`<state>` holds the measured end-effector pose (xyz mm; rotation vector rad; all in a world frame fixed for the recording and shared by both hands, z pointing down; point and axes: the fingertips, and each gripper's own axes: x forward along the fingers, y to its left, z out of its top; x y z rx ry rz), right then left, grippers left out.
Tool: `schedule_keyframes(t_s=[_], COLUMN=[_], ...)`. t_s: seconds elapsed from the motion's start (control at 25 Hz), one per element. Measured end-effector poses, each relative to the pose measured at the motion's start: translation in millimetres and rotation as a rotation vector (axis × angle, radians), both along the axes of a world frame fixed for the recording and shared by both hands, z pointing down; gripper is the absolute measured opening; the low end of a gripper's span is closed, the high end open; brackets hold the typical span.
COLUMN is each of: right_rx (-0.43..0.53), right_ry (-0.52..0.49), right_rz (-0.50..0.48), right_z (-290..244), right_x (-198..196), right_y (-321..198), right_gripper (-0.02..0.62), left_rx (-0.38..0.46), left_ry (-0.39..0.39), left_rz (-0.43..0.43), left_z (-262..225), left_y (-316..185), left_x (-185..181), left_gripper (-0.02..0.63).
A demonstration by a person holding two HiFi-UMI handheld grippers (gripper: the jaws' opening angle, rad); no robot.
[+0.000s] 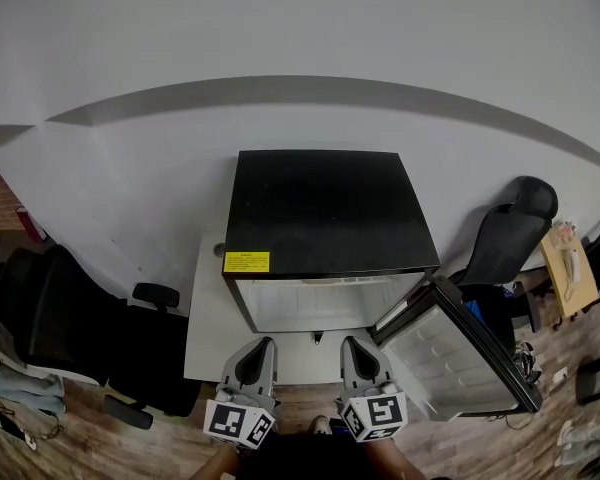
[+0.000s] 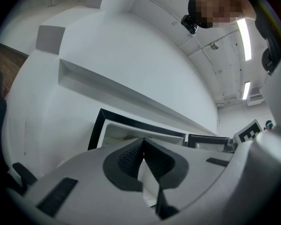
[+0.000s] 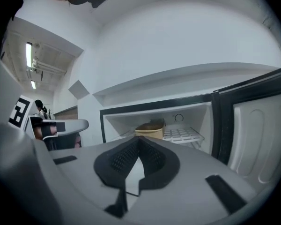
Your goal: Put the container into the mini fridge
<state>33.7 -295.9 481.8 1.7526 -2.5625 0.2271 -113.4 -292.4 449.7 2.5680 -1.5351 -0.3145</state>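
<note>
The container (image 3: 150,130) rests on the wire shelf (image 3: 182,134) of the mini fridge (image 1: 330,208), seemingly delivered. At six o'clock, the left gripper (image 1: 263,343) and right gripper (image 1: 351,342) hang clenched and empty, and the door (image 1: 460,360) stands open at four o'clock for access.

The left gripper (image 1: 264,344) and the right gripper (image 1: 351,342) are held side by side, near each other, both pointing forward. Each has its jaws pressed together, with nothing between them.
</note>
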Motion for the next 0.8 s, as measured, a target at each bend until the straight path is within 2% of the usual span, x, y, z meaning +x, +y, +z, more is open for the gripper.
schedule_keyframes(t_s=[0.8], right_rx=[0.022], right_ry=[0.021], right_rz=[-0.028], right_z=[-5.3], right_x=[-8.6], right_y=[6.1], right_gripper=[0.014], left_rx=[-0.023], left_ry=[0.014], left_rz=[0.000], left_z=[5.2], left_y=[0.4], left_x=[-1.9], left_gripper=[0.008])
